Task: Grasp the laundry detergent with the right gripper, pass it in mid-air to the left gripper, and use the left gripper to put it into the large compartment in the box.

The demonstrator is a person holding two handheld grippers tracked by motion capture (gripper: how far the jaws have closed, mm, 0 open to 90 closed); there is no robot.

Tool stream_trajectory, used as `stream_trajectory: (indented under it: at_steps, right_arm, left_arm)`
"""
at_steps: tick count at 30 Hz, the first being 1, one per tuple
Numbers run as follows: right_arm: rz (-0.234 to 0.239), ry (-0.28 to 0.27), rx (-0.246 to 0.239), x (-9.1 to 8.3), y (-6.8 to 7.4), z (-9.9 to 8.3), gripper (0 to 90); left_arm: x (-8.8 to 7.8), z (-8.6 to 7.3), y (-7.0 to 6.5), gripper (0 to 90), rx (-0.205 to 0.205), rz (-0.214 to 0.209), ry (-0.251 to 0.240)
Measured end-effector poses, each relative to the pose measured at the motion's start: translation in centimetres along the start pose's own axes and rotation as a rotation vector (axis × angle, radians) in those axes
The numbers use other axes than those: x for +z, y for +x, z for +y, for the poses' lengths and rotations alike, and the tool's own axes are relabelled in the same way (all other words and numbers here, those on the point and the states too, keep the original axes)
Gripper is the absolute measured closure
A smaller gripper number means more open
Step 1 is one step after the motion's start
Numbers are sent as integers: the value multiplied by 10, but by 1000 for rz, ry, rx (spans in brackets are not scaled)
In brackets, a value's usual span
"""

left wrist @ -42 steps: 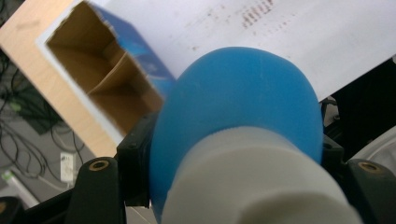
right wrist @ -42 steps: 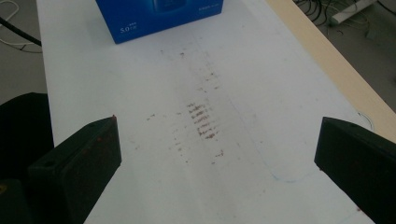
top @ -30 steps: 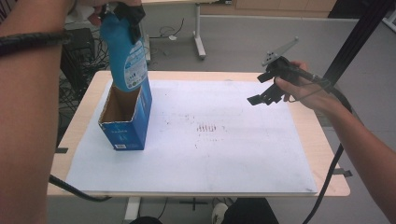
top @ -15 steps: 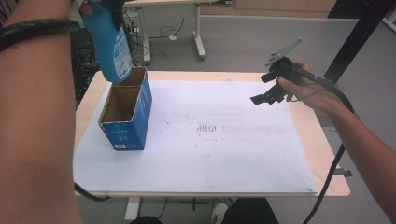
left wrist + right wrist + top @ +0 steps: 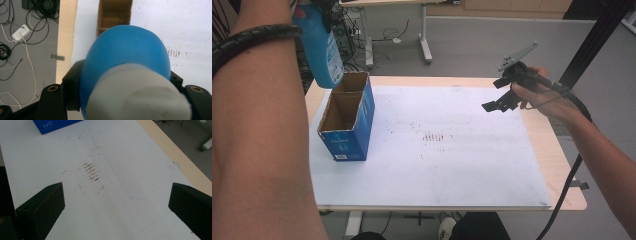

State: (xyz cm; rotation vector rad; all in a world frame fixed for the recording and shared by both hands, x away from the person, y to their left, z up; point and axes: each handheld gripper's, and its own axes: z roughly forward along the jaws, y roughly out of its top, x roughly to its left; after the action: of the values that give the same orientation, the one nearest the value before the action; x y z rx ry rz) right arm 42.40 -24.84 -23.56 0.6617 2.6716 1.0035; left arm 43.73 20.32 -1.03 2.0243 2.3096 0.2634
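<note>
Above the far end of the open blue box (image 5: 346, 118), the blue bottle (image 5: 323, 46) hangs clear in the air, clamped near its white cap (image 5: 140, 96) by the left gripper (image 5: 326, 7), whose jaws are closed on either side of it. A second ago the bottle's base was down inside the box; half a second ago it was just leaving the rim; now it is fully out and carried toward the box's far left corner, so the removal looks done and a place to set it down comes next. The box itself has not shifted on the white sheet (image 5: 462, 170).

To the right of the box, well apart from it, the right gripper (image 5: 499, 102) hovers above the sheet with its jaws spread wide and nothing between them, much as it was before.

Writing: the bottle's label carries white and pale panels too blurred to read. The box's near face has small white print, and the right gripper view catches "5.0" on it (image 5: 48, 124). Rusty smudges (image 5: 437, 137) mark the sheet right of the box.
</note>
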Motion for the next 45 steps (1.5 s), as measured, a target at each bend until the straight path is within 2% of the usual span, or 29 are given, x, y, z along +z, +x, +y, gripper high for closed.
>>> stream_trajectory:
  at_steps: [8,20,35,45]
  right_arm:
    - [4,1,0,2,-1,-2,3]
    - [2,7,-3,5,0,-6,3]
    - [-1,6,-17,5,2,-8,3]
    - [3,11,-19,11,3,-7,3]
  left_arm:
    - [14,2,5,361,-4,-4,11]
    - [48,0,12,361,-11,-14,38]
    - [97,-2,16,361,4,-19,61]
    - [122,-3,18,361,21,-27,69]
